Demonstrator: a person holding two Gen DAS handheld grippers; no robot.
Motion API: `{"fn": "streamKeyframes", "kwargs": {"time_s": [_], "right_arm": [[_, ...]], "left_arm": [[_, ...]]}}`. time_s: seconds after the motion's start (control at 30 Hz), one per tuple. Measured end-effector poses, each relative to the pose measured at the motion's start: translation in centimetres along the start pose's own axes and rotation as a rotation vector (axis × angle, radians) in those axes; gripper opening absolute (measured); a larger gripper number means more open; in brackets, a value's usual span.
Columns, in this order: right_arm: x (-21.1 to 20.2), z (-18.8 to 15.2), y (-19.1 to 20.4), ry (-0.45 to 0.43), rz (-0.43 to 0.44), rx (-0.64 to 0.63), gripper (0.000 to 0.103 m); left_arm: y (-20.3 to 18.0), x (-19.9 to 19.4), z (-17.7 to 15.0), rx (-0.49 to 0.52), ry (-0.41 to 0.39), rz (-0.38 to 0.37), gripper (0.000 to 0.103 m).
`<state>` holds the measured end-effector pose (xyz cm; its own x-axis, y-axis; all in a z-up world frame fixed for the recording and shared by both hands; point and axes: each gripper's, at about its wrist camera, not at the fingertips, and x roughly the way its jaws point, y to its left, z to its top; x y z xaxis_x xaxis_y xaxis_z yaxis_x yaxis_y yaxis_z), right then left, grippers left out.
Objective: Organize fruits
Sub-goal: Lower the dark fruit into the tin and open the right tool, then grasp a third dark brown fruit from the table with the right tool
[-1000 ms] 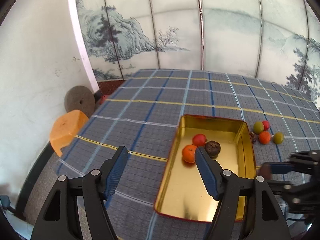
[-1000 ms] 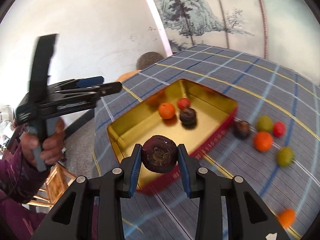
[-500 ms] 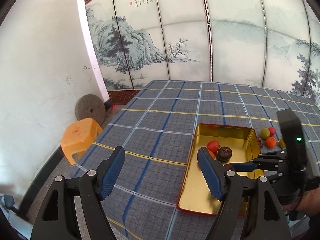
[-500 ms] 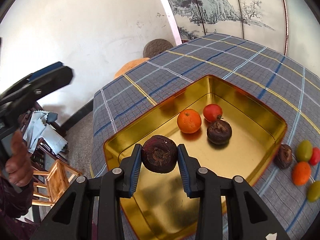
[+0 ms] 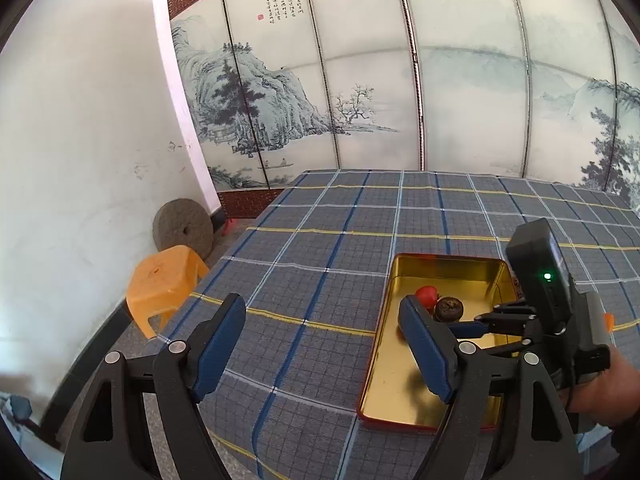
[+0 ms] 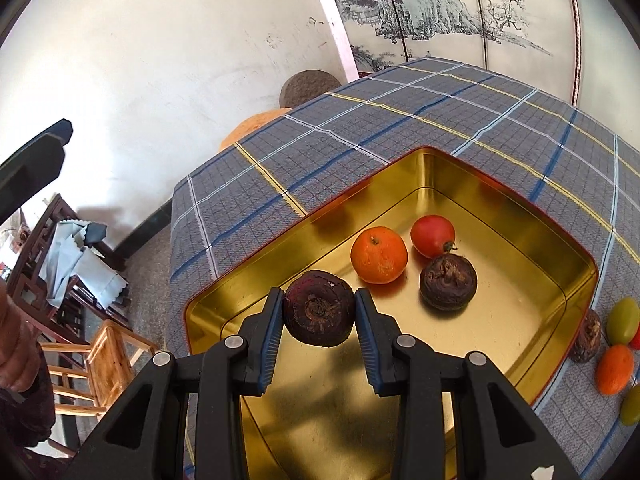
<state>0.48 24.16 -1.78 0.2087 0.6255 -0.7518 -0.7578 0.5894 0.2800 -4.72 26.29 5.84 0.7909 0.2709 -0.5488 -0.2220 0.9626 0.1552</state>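
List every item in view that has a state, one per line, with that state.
Right tongs: shut on dark purple fruit, above tin.
Left tongs: open, empty.
Gold tin: open, lidless.
Orange: resting in tin.
Red fruit: resting in tin.
Brown wrinkled fruit: resting in tin.

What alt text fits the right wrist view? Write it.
The right hand-held gripper holds a dark fruit over a gold tin containing an orange, a tomato and a brown fruit, on a plaid tablecloth.

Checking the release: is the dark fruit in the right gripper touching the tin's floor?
Apart. Right wrist view: dark fruit held between right gripper fingers above gold tin floor.
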Motion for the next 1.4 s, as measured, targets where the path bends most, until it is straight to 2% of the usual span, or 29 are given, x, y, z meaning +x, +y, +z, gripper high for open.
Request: {"fn": "streamKeyframes", "kwargs": {"time_s": [0.23,0.47,0.6,0.7,0.83,1.0,1.17,1.33,1.4], "right_arm": [[0.5,0.5,0.0,-0.008,-0.017,-0.006,0.035],[-0.8,0.5,-0.4,-0.058,-0.006,0.01,0.035],[-3.8,-1.0,-1.3,-0.103,-0.007,0.026,0.038],[-7.3,-3.0,-3.5,-0.124,-0.062,0.037,0.039],[-10.1,-5.1,-7.6,-0.056,-0.173,0.023,0.04],[-10.6,-5.0,-11.0,0.02,-0.228,-0.033,0.04],[-8.4,-3.6,-12.0,0.072,-0.265,-0.165,0.04],[-5.1,-2.5,-12.6,0.157,-0.252,-0.278,0.041],[-3.7,-2.1,-12.9,0.191,-0.277,-0.318,0.042]], "left_arm": [[-0.4,0.0,0.1,0.014,-0.001,-0.002,0.081],[-0.6,0.0,-0.1,0.014,0.008,-0.002,0.083],[-0.6,0.3,-0.8,0.02,0.022,-0.008,0.085],[-0.8,0.9,-1.3,0.026,0.047,-0.02,0.085],[-1.6,1.4,-1.8,0.011,0.074,-0.075,0.085],[-3.4,1.2,-1.6,0.021,0.076,-0.126,0.085],[-5.2,1.1,-1.6,0.068,0.073,-0.147,0.085],[-6.6,1.8,-1.1,0.106,0.071,-0.153,0.085],[-7.0,2.2,-0.8,0.109,0.076,-0.156,0.085]]}}
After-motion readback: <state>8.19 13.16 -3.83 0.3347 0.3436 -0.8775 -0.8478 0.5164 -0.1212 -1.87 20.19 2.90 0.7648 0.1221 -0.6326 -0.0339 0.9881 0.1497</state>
